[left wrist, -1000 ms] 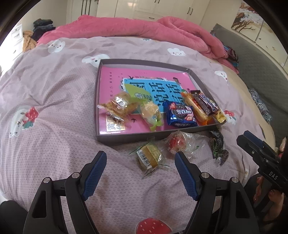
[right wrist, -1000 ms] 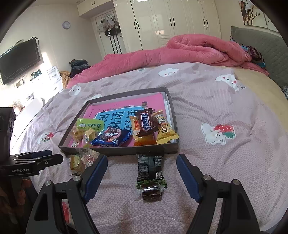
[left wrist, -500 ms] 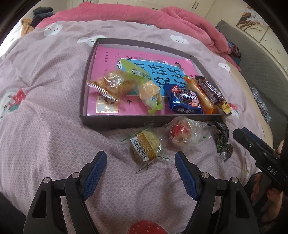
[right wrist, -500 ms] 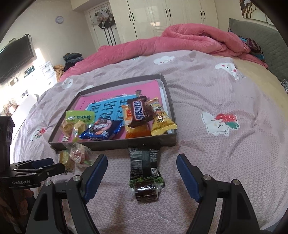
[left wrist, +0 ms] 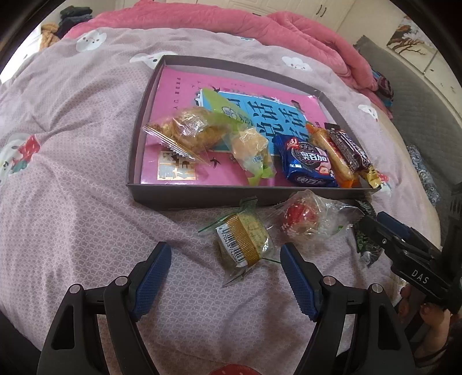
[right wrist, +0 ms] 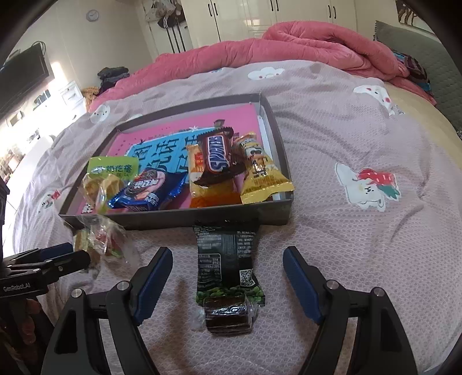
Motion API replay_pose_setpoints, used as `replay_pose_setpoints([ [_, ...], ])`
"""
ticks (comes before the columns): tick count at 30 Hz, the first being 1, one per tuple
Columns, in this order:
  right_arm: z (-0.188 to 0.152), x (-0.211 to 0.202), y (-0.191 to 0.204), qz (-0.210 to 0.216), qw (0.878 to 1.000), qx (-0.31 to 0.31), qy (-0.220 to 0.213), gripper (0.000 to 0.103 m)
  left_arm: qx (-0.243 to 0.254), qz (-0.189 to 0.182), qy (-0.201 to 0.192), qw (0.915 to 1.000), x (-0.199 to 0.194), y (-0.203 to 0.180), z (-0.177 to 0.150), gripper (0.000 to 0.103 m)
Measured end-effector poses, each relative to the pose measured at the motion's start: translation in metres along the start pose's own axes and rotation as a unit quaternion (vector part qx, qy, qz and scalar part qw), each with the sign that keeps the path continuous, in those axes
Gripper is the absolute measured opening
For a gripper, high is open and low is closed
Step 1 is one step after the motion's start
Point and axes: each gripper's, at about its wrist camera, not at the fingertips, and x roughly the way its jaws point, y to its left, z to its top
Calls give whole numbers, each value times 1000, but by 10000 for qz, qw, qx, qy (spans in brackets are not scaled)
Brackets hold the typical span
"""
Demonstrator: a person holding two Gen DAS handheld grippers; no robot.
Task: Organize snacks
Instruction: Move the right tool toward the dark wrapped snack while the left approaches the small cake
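A dark shallow box [left wrist: 184,195] [right wrist: 268,215] on the bed holds several wrapped snacks over a pink book. In front of it lie a small yellow-green cake [left wrist: 244,241], a clear pack with a red sweet [left wrist: 300,220] and a black-wrapped brownie [right wrist: 228,271]. My left gripper [left wrist: 225,277] is open and empty, its fingers either side of the yellow-green cake, just short of it. My right gripper [right wrist: 228,279] is open and empty, straddling the brownie pack. The right gripper also shows at the edge of the left wrist view [left wrist: 404,245].
The bed has a mauve patterned cover [right wrist: 361,129] with a pink quilt [right wrist: 260,54] bunched at the far side. A grey headboard [left wrist: 418,92] stands at the right. White wardrobes [right wrist: 260,17] line the far wall.
Both grippers have moved forward and down towards the loose snacks in front of the box. Both stay open. The snacks have not moved.
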Motion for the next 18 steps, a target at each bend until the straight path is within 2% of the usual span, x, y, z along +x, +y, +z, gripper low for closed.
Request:
replay_pose_setpoints([
  [4,1,3,-1,-25,10000,-46,2,78,43,70,-14,10000,4,-3,1,79],
  [7,1,5,0,12,10000,-79,34,74,49,79,-21,10000,6,-5,3,79],
  [10,0,8,3,64,9998,-197,54,62,44,82,-16,10000,8,-5,4,79],
  [12,-1,10,7,107,9994,-337,57,50,30,71,-22,10000,9,-4,5,79],
  [15,-2,10,17,-85,9978,-662,7,39,0,48,-33,10000,8,-1,5,79],
  [18,-4,8,20,-57,9973,-737,-37,38,-20,29,-50,10000,8,1,4,79],
])
